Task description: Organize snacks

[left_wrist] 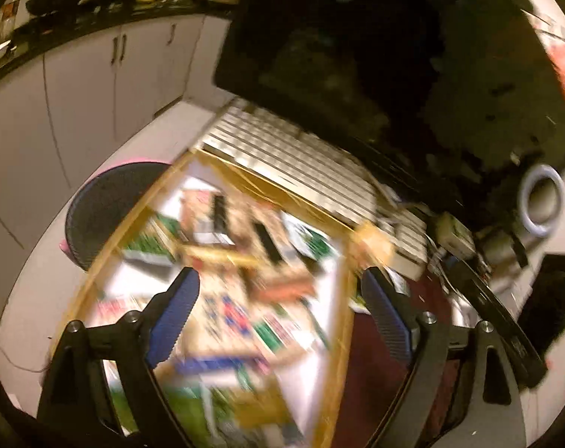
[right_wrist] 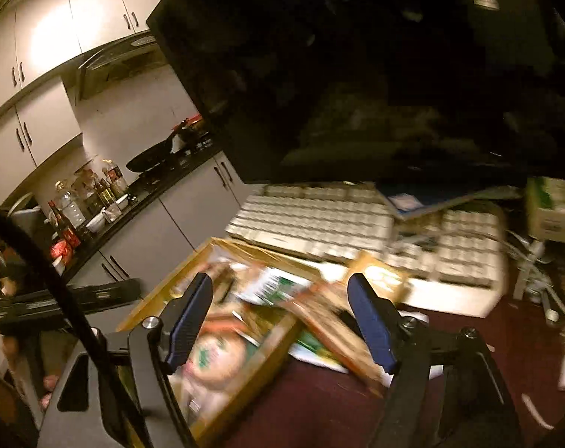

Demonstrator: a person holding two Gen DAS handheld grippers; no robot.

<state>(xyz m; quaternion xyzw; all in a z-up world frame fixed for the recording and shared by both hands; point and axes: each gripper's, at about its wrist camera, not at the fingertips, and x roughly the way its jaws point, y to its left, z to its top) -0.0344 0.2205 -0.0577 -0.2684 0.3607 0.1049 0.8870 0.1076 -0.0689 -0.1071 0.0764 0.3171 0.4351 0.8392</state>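
Dark red table (right_wrist: 319, 403) carries snack box (left_wrist: 342, 298); left gripper (left_wrist: 280, 304) and right gripper (right_wrist: 289, 321) above box, fingers spread wide, holding nothing

Dim warm light, heavy motion blur, fisheye-warped edges throughout.

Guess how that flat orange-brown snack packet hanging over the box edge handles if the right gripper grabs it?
The flat orange-brown snack packet looks thin, so probably light and floppy. It lies half over the yellow cardboard box rim, so a push would likely slide it off. Its film looks glossy, possibly slippery; blur limits certainty. The right gripper is open above it.
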